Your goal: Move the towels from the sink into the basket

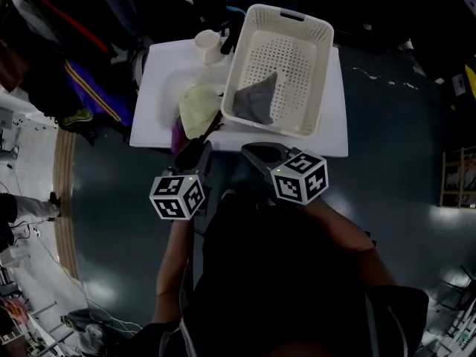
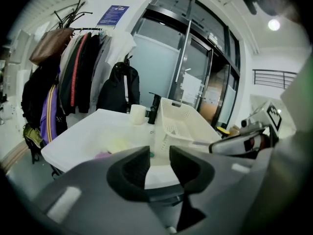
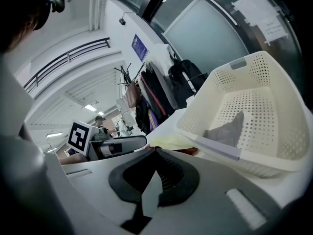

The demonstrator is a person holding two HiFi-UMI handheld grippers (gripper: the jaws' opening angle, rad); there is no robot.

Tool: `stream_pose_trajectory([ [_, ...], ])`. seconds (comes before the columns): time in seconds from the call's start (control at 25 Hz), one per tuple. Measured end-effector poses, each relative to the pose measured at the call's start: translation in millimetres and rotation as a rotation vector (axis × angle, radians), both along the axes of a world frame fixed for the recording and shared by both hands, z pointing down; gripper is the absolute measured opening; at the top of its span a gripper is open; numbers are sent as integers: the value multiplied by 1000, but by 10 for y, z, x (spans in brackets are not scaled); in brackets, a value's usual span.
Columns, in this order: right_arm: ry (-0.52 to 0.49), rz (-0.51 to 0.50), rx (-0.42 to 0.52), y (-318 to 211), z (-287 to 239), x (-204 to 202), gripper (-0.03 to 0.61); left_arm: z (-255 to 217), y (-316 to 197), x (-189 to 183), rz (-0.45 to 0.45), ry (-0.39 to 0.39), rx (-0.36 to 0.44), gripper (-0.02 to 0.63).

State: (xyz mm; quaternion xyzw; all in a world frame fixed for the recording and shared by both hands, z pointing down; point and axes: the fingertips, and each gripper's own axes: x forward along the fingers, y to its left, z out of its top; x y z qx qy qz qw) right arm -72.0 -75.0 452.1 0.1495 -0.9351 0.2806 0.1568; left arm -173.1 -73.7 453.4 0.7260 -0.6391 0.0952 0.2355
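Note:
A cream basket (image 1: 245,43) stands on the right of the white sink unit (image 1: 158,88) with a grey towel (image 1: 255,99) lying in it. In the sink basin lie a pale yellow towel (image 1: 198,108) and, nearer me, a purple towel (image 1: 178,134). My left gripper (image 1: 201,147) hovers at the unit's near edge by the purple towel, jaws apart and empty (image 2: 160,153). My right gripper (image 1: 256,153) is beside it, short of the basket's near rim (image 3: 215,146), its tips (image 3: 155,152) touching with nothing held. The grey towel (image 3: 227,129) shows through that view.
A white cup (image 1: 207,45) and a black tap (image 2: 154,109) stand at the back of the sink unit. A rack of coats and bags (image 2: 73,72) hangs to the left. Dark floor surrounds the unit.

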Motion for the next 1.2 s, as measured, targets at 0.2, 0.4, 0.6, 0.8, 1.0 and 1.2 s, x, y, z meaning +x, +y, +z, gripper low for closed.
stream_pose_trajectory([
  [0.2, -1, 21, -4, -31, -50, -277, -2, -37, -69, -365, 14, -23, -13, 136],
  [0.4, 16, 54, -11, -96, -8, -505, -2, 76, -191, -593, 33, -29, -41, 198],
  [0.6, 31, 85, -23, -105, 51, -663, -2, 240, -287, -640, 96, 11, -75, 215],
  [0.8, 52, 119, -32, -145, 93, -747, -2, 331, -394, -697, 148, 28, -98, 230],
  [1.0, 77, 145, -49, -166, 163, -809, -2, 442, -471, -748, 197, 42, -135, 242],
  [1.2, 87, 165, -57, -193, 190, -859, -2, 530, -519, -712, 258, 36, -172, 253],
])
